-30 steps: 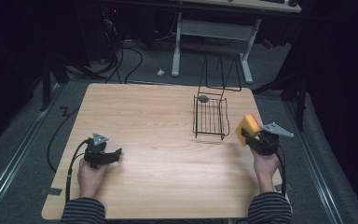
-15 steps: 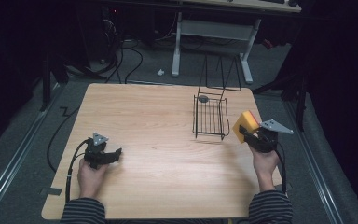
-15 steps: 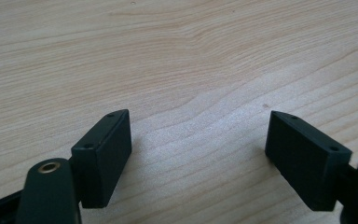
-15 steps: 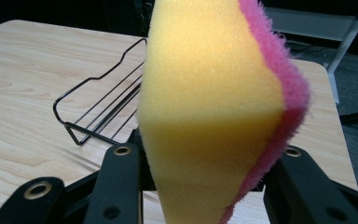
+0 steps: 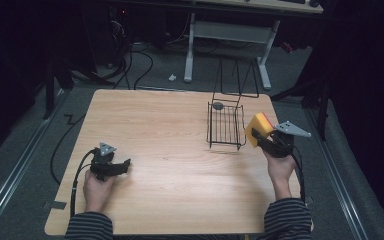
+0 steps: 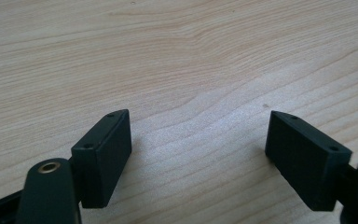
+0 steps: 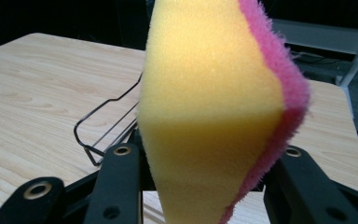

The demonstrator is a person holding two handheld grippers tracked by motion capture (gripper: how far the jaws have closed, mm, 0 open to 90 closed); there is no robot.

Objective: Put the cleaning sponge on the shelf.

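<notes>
since a second ago my right claw (image 5: 261,138) has lifted the yellow-pink sponge (image 5: 258,129) slightly, just beside the wire basket (image 5: 226,125). in the right gripper view it's clenched on the sponge (image 7: 214,107); clear the rim first. my left claw (image 6: 198,154) rests released.

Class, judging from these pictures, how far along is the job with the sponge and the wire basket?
Done: the right tool is shut on the yellow and pink sponge, lifted off the table. In hand: carrying it beside the wire basket. Probably left: placing it in the basket. The left tool rests open on the table.
</notes>
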